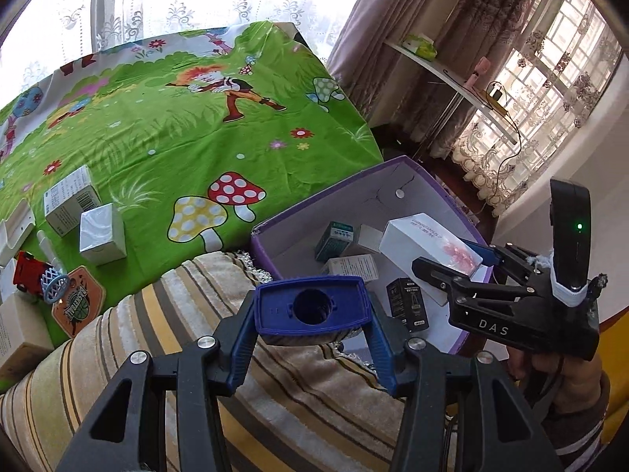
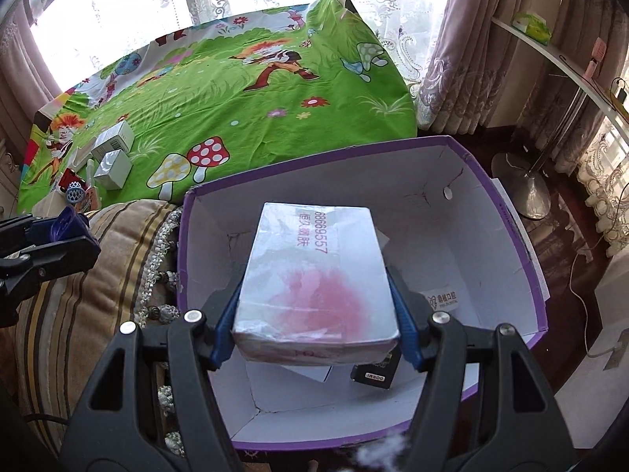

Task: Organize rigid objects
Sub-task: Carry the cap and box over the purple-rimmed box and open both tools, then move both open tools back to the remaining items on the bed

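My left gripper (image 1: 312, 328) is shut on a blue plastic piece (image 1: 312, 306) with a round hole, held above a striped cushion (image 1: 275, 385) just left of the purple box (image 1: 271, 263). My right gripper (image 2: 316, 338) is shut on a white carton with a pink print (image 2: 314, 275), hanging over the open purple box (image 2: 523, 251). In the left wrist view that carton (image 1: 428, 240) and the right gripper (image 1: 464, 271) hover over several small cartons lying in the box. A black carton (image 2: 373, 373) shows under the held one.
A green cartoon cloth (image 1: 188, 118) covers the table behind. On its left lie two white cartons (image 1: 102, 232), a red toy with a small blue hoop (image 1: 55, 285) and an orange badge (image 1: 78, 303). A shelf (image 2: 558, 51) and curtains stand at the right.
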